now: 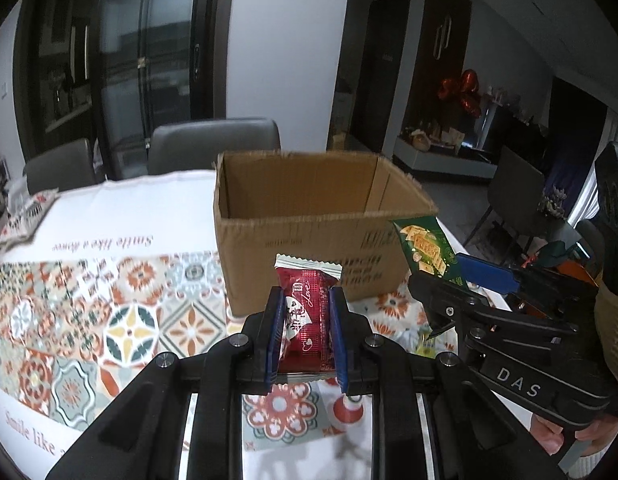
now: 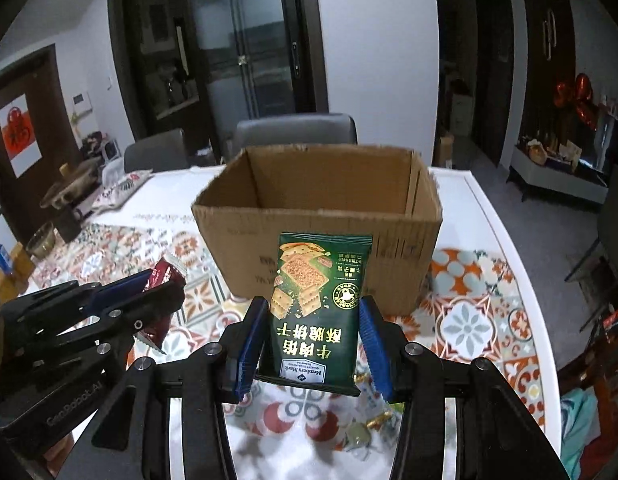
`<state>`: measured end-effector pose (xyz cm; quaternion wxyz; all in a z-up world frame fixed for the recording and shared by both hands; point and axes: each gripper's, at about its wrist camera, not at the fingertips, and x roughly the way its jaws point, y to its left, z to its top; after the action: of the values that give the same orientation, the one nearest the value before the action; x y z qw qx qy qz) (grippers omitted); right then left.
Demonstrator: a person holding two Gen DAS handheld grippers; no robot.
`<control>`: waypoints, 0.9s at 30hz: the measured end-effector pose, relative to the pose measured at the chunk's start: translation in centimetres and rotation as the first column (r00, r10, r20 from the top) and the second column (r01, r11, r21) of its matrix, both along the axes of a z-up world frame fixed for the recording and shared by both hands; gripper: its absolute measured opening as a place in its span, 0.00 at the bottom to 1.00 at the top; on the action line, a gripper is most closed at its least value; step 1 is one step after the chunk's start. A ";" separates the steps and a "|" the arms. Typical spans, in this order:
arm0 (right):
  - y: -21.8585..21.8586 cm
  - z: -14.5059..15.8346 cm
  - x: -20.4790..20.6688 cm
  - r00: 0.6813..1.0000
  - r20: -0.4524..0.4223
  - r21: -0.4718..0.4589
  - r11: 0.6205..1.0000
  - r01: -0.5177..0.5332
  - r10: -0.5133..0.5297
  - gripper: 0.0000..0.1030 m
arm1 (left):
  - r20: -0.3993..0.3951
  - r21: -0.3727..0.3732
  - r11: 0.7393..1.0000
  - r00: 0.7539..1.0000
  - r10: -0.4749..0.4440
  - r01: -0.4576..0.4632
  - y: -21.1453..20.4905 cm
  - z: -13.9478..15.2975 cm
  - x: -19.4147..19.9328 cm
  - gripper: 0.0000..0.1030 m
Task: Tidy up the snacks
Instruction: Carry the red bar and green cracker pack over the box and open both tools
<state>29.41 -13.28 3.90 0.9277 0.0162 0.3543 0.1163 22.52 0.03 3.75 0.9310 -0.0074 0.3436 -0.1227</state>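
A red pack (image 1: 307, 312) is clamped in the left gripper (image 1: 305, 320), a green pack (image 2: 319, 308) in the right gripper (image 2: 315, 340); the box (image 2: 317, 216) lies ahead, open upward.

A home dining room: patterned tablecloth (image 1: 109, 320), grey chairs (image 2: 295, 132), glass doors (image 2: 245, 40).

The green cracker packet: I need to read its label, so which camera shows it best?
The right wrist view: the green cracker packet faces the camera, full front visible between the right gripper fingers. The left wrist view shows the packet only off to the side, tilted, its lower part hidden.
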 end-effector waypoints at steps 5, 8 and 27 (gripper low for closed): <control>-0.3 1.7 0.4 0.999 0.034 0.009 1.000 -0.001 0.001 0.46 | 0.050 0.016 1.000 0.999 0.000 -0.001 -0.1 1.9 0.3 0.22; -0.5 2.7 0.7 0.998 0.057 0.009 1.000 0.002 -0.002 0.46 | 0.077 0.027 1.000 0.997 0.001 -0.003 -0.3 3.1 0.6 0.22; -1.0 7.8 6.8 0.994 0.106 -0.052 0.998 -0.027 0.032 0.46 | 0.132 0.083 0.996 0.991 -0.018 0.007 -1.1 7.1 7.0 0.22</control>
<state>36.20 -14.29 11.72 0.9437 -0.0187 0.3071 0.1216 29.56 -1.04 10.88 0.9505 0.0414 0.2858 -0.1144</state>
